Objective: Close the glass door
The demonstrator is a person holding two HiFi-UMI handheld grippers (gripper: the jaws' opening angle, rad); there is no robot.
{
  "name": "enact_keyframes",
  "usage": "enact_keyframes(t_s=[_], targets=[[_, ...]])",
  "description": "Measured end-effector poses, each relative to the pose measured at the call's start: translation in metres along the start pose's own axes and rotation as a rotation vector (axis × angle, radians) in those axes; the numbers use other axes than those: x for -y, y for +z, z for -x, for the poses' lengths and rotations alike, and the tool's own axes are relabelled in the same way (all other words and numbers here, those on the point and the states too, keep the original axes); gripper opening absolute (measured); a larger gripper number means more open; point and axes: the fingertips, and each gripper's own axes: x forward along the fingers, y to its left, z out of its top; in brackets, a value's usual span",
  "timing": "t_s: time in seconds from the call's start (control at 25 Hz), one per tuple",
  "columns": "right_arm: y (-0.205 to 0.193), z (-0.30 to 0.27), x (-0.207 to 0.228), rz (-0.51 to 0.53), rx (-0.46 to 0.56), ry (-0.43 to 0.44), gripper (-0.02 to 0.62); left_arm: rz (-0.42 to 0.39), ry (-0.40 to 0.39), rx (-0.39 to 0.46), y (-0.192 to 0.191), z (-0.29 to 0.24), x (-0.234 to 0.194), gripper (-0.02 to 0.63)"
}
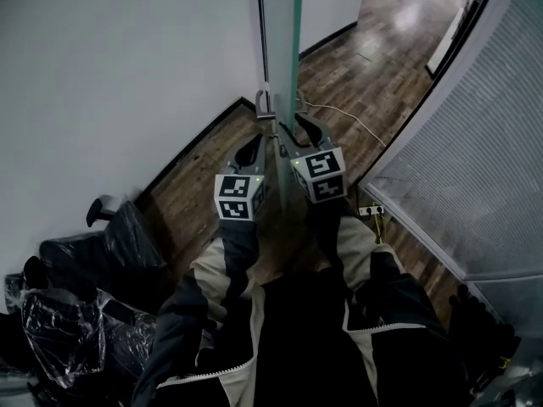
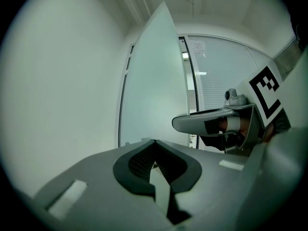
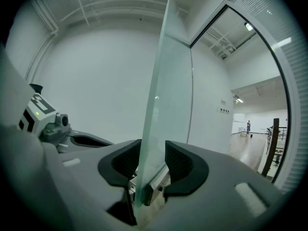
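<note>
**Right claw** (image 3: 153, 158): clenched on the glass door (image 3: 166, 81). My two dark, ribbed rubber pads (image 3: 180, 160) sit on opposite faces of the pane. It stands edge-on between them at frame centre, and I see no gap at either face. The pane is thick and smooth, pale green along its cut edge. It runs straight from the jaws to the top of the frame. Low between the jaws, a brushed metal fitting (image 3: 155, 184) sits on the door's edge.

**Left claw** (image 2: 154, 146): clenched on nothing. Its pads (image 2: 139, 162) meet at the tips in a narrow peak, lower centre of the left gripper view. The door's milky, frosted face rises beyond them. The grey moulded shell of my right claw shows at centre right of that view.

**Head view:**
- Both claws lie side by side at frame centre, pointing toward the top of the frame. Each is a grey plastic body carrying a black-and-white marker cube.
- The door shows as a thin green vertical strip at top centre, just right of the matt white wall (image 1: 127, 58).
- The floor (image 1: 356, 66) is dark, glossy wood planking.
- A thin white cable (image 1: 348, 119) trails across the floor to the right of the door.
- A finely ribbed pale panel (image 1: 475, 142) fills the right side.
- Crinkled bundles wrapped in black plastic (image 1: 76, 320) occupy the lower left.
</note>
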Motion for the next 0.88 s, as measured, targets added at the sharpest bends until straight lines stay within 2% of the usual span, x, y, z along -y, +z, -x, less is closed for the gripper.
enact_keyframes(t_s=[0.16,0.4,0.68,0.88], targets=[[-0.005,0.009,0.02,0.014,-0.009,-0.029,0.174,0.012,-0.046,0.003,-0.001,-0.016,0.015,0.005],[-0.013,0.026,0.054,0.025,-0.012,-0.062,0.108,0.013,-0.098,0.001,-0.002,-0.041,0.041,0.005],[-0.023,0.051,0.112,0.019,-0.018,-0.103,0.087,0.002,-0.119,0.013,0.008,-0.081,0.076,0.005],[-0.034,0.068,0.166,0.017,-0.033,-0.118,0.075,-0.004,-0.141,0.035,0.025,-0.122,0.123,0.005]])
